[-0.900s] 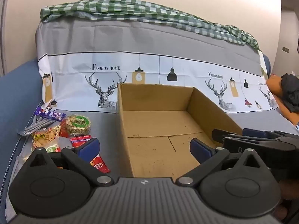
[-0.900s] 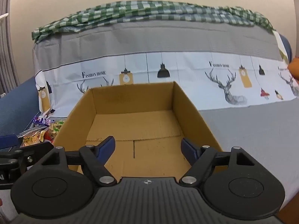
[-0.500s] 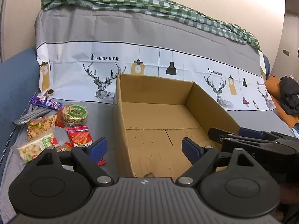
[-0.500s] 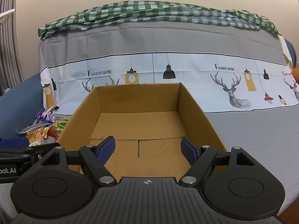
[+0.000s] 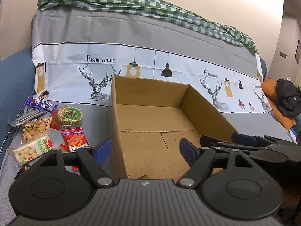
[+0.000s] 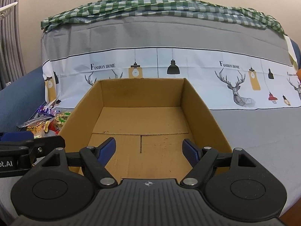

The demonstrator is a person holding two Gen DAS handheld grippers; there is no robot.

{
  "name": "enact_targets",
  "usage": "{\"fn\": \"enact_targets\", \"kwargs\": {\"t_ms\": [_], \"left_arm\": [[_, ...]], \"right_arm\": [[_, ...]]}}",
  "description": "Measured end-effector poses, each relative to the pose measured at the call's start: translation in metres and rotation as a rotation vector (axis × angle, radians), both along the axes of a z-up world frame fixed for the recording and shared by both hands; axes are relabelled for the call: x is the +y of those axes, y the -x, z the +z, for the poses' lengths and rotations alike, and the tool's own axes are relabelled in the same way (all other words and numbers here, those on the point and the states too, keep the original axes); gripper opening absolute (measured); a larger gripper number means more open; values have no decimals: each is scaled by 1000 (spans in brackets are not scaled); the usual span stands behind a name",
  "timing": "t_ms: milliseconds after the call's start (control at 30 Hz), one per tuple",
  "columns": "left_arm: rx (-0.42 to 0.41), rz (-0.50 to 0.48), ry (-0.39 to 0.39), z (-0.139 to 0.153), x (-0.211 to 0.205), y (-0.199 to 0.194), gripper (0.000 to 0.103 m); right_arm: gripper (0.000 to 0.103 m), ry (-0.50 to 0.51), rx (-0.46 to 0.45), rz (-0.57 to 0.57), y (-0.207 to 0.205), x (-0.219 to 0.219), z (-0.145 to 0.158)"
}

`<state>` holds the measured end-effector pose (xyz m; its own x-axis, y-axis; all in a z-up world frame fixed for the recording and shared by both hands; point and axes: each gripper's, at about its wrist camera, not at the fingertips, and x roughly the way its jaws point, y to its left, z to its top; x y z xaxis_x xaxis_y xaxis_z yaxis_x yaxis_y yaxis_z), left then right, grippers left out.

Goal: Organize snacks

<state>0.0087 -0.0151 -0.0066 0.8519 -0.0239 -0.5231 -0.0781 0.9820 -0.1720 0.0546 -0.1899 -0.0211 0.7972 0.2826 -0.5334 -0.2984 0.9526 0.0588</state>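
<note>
**Both tools spread over the cardboard box, snacks waiting at the left**

I have the left tool [image 5: 144, 149] level and low in its own view, pointing forward, its blue fingers spread wide and holding nothing. Its left finger [image 5: 102, 150] sits outside the box wall, over the grey sheet near the snacks; the right finger sits over the box floor. So the tool straddles the left wall of the cardboard box [image 5: 150, 120].

My right tool [image 6: 149, 150] is also level, centred on the box [image 6: 141, 116] in its view, jaws spread and empty, both blue pads over the box floor at the near end. The box holds nothing that I can see in either view.

Each tool shows in the other's camera: the right one comes in from the lower right of the left view [image 5: 250, 143], the left one from the lower left edge of the right view [image 6: 28, 143].

The snacks lie in a cluster on the grey sheet at the middle left of the left view, just beside the box: a red packet [image 5: 74, 138], a round green-labelled pack [image 5: 70, 114], a cracker bag [image 5: 34, 129], a pale nut bag [image 5: 33, 147], and a purple wrapper [image 5: 42, 104] farther back. Behind everything hangs the deer-print sheet [image 5: 169, 71] with a green checked cloth [image 5: 131, 3] along its top.
</note>
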Motion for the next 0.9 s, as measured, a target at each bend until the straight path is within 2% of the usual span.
{"fn": "enact_targets", "kwargs": {"t_ms": [133,300,800,900], "left_arm": [[-12,-5,6,2,1,2,66],[-9,-9,13,2,3,2,58],[9,7,28,1,7,-1,58],[4,3,25,2,6,0,58]], "right_arm": [[79,-3,-2,6,0,0,1],[79,-27,1,11,1,-1,0],[78,-13,-21,17,2,3,-1],[75,-16,-17,22,1,2,-1]]}}
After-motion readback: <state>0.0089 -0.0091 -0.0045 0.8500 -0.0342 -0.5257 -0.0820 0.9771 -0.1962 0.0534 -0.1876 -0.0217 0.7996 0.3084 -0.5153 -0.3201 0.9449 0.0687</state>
